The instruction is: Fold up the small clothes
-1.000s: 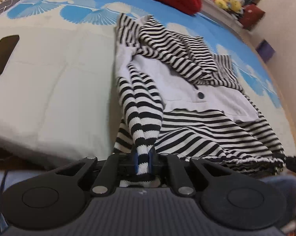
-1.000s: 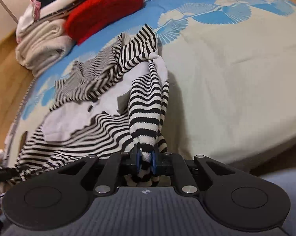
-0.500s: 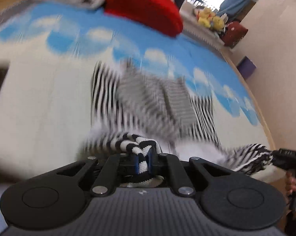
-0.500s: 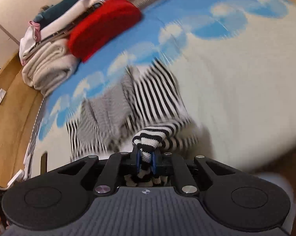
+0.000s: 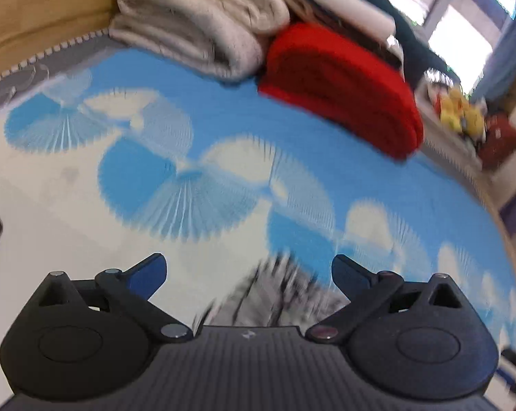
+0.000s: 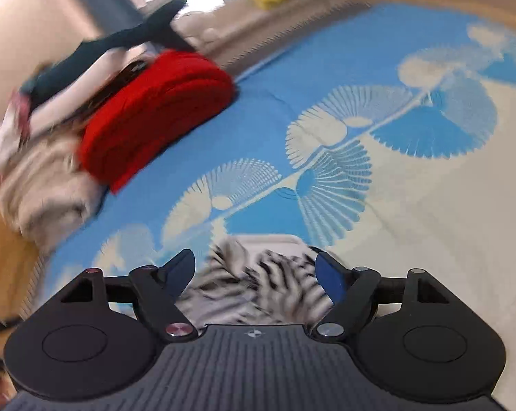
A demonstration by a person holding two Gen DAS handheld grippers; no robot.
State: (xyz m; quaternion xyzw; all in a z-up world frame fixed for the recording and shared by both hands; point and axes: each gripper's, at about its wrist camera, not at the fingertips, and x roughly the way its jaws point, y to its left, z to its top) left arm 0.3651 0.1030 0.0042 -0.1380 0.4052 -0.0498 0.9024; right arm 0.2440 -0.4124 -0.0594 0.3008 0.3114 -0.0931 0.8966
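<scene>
Presently both grippers stand wide open and hold nothing. The left gripper [image 5: 249, 274] has its jaws spread, with the striped garment [image 5: 275, 294] lying blurred on the bed [image 5: 223, 126] just below and between them. The right gripper [image 6: 256, 274] is likewise spread, the same striped garment [image 6: 258, 284] showing between its fingers, on the blue and cream bedspread near the bed's front edge. Whether either fingertip touches the cloth cannot be told through the motion blur.

Assessment: the garment appears a light, soft knit, limp, with no stiffness to hold a crease unaided. It should drape and bunch, not slip. Best taken at an edge, hem or cuff, one gripper at each corner. Folded red fabric [image 5: 340, 85] and the pale blanket stack [image 5: 196, 24] lie well apart at the back.
</scene>
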